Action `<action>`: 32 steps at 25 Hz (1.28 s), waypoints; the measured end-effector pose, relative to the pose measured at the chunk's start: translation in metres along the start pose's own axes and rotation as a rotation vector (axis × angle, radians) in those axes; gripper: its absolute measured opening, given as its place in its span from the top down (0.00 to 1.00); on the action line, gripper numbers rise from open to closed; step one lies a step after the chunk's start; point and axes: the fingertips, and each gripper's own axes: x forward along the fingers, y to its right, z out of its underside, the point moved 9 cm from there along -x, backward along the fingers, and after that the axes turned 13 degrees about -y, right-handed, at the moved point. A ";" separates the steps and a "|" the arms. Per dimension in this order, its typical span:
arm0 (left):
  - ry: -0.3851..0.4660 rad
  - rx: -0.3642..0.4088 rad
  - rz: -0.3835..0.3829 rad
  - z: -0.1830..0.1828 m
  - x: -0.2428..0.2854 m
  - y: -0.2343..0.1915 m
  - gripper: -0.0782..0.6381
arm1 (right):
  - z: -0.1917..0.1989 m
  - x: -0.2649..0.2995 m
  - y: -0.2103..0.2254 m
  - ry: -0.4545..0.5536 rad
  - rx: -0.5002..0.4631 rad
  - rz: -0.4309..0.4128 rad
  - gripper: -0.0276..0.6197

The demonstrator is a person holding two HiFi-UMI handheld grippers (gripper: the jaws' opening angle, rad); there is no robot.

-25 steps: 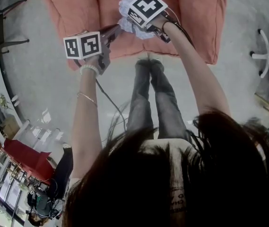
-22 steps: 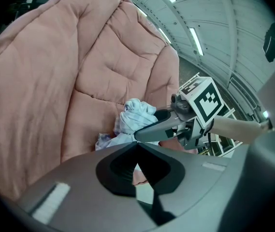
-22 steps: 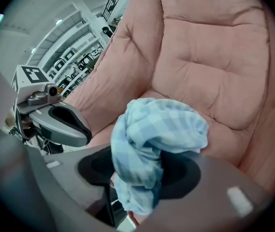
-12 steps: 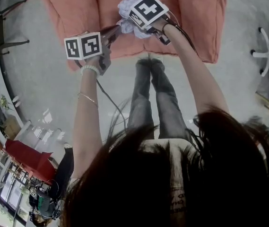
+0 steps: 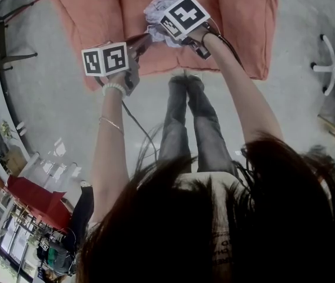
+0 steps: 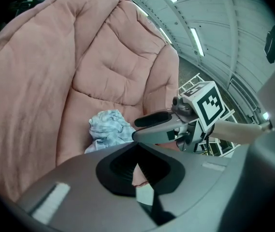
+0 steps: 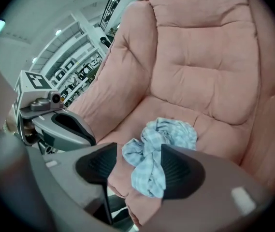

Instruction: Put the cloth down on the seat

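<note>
Cloth (image 5: pixel 158 6), pale blue and crumpled, lies on the seat of the pink armchair (image 5: pixel 238 16) in the head view. My right gripper (image 5: pixel 166 20) hangs over that seat, right at the cloth. My left gripper (image 5: pixel 145 38) sits at the armchair's front edge with its jaws together.

In the left gripper view, my left gripper's (image 6: pixel 137 170) jaws are pressed together with nothing between them. Past them the cloth (image 6: pixel 108 129) rests on the armchair's (image 6: pixel 103 71) seat, and the right gripper (image 6: pixel 138 129) hovers just beside it, jaws parted.

In the right gripper view, my right gripper's (image 7: pixel 137 170) jaws stand spread wide, having just been opening. The checked cloth (image 7: pixel 159 144) lies on the armchair's (image 7: pixel 200 71) seat in the gap between them, not pinched. The left gripper (image 7: pixel 65 129) is near the armchair's front edge.
</note>
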 end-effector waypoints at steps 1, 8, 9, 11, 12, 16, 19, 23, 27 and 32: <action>0.005 0.000 -0.001 0.000 -0.001 0.000 0.89 | 0.000 -0.001 -0.001 0.019 0.010 -0.016 0.53; 0.055 -0.003 0.006 -0.005 -0.005 0.012 0.89 | 0.012 -0.020 -0.002 0.143 0.070 -0.100 0.54; 0.059 0.000 0.010 -0.004 -0.008 0.017 0.89 | 0.014 -0.026 -0.004 0.157 0.078 -0.099 0.54; 0.069 0.008 0.012 -0.003 -0.016 0.030 0.89 | 0.020 -0.041 -0.012 0.187 0.094 -0.098 0.56; 0.077 0.014 0.006 -0.004 -0.020 0.035 0.89 | 0.022 -0.047 -0.014 0.203 0.101 -0.099 0.57; 0.120 0.036 -0.013 -0.011 -0.032 0.048 0.89 | 0.027 -0.067 -0.019 0.271 0.138 -0.112 0.62; 0.147 0.038 -0.002 -0.011 -0.046 0.067 0.89 | 0.034 -0.089 -0.032 0.305 0.165 -0.121 0.67; 0.188 0.048 0.004 -0.012 -0.058 0.085 0.89 | 0.041 -0.112 -0.044 0.349 0.156 -0.126 0.72; 0.232 0.074 0.003 -0.016 -0.069 0.105 0.89 | 0.045 -0.136 -0.051 0.394 0.159 -0.117 0.75; 0.275 0.114 0.002 -0.022 -0.088 0.128 0.89 | 0.047 -0.163 -0.065 0.446 0.155 -0.116 0.79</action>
